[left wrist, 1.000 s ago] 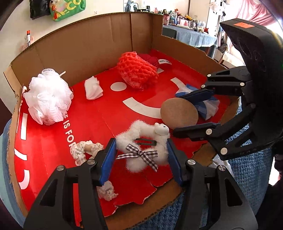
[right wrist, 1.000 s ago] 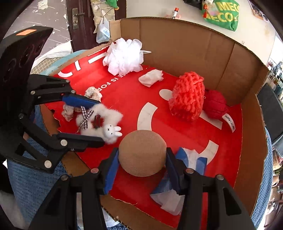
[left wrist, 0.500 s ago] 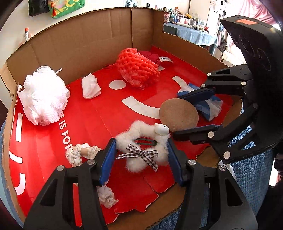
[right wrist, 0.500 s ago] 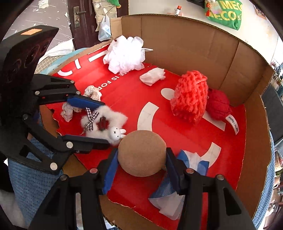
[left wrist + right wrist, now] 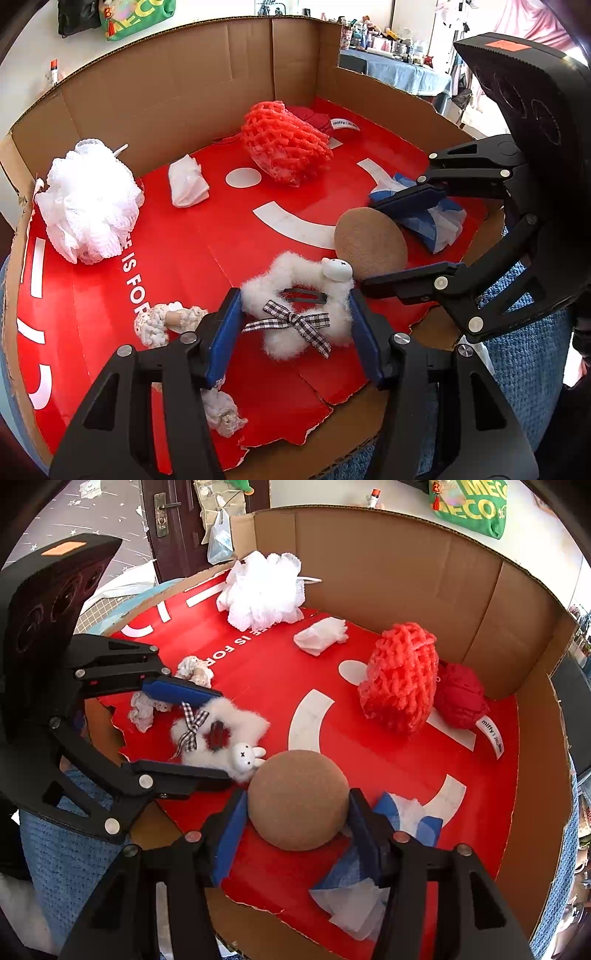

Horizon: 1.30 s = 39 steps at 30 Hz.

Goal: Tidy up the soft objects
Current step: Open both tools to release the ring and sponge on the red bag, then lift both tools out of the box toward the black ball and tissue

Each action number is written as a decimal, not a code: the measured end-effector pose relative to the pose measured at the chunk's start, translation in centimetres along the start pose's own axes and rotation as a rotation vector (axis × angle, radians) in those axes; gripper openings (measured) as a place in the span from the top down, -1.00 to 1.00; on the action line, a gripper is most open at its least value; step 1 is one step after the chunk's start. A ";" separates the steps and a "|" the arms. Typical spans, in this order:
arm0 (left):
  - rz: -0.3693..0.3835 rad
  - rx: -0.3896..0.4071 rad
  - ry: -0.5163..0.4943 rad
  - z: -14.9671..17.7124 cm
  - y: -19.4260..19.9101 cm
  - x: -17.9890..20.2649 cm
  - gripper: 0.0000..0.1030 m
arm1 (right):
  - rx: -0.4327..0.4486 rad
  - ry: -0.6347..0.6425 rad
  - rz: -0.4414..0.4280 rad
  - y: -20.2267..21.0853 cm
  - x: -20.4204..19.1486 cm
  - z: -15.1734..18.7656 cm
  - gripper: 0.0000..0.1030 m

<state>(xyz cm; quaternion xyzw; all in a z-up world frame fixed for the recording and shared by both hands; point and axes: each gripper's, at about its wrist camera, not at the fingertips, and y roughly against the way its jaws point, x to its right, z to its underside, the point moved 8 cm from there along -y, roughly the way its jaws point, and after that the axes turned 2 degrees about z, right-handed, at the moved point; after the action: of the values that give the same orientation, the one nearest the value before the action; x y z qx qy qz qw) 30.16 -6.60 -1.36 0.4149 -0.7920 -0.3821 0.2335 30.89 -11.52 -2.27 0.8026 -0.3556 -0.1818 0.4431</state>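
Observation:
My left gripper is shut on a fluffy white scrunchie with a checked bow and a small rabbit head, at the box's front edge. It also shows in the right wrist view, between the left gripper's fingers. My right gripper is shut on a brown round sponge, just right of the scrunchie. In the left wrist view the sponge sits between the right gripper's fingers.
A cardboard box with a red floor holds a white mesh pouf, a white cloth wad, a red net sponge, a dark red yarn ball, blue-white cloth and lace scrunchies.
Both grippers keep their hold. The box contents sit slightly lower and nearer in both views; the grippers have shifted a little with their objects.

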 end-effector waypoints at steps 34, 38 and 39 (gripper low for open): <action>-0.086 0.251 0.074 -0.3 9.7 1.5 -0.56 | 0.274 -0.232 0.070 9.9 0.8 1.5 -0.68; -0.119 0.315 0.107 0.3 12.3 2.5 -0.57 | 0.331 -0.272 0.100 12.3 0.3 2.0 -0.89; -0.125 0.328 0.112 0.4 12.8 2.7 -0.57 | 0.347 -0.279 0.114 12.9 0.1 2.1 -0.89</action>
<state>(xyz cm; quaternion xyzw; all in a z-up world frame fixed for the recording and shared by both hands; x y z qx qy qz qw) 22.27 -4.02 8.80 0.5163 -0.8023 -0.2377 0.1822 24.43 -17.40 7.41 0.8124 -0.4842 -0.2017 0.2546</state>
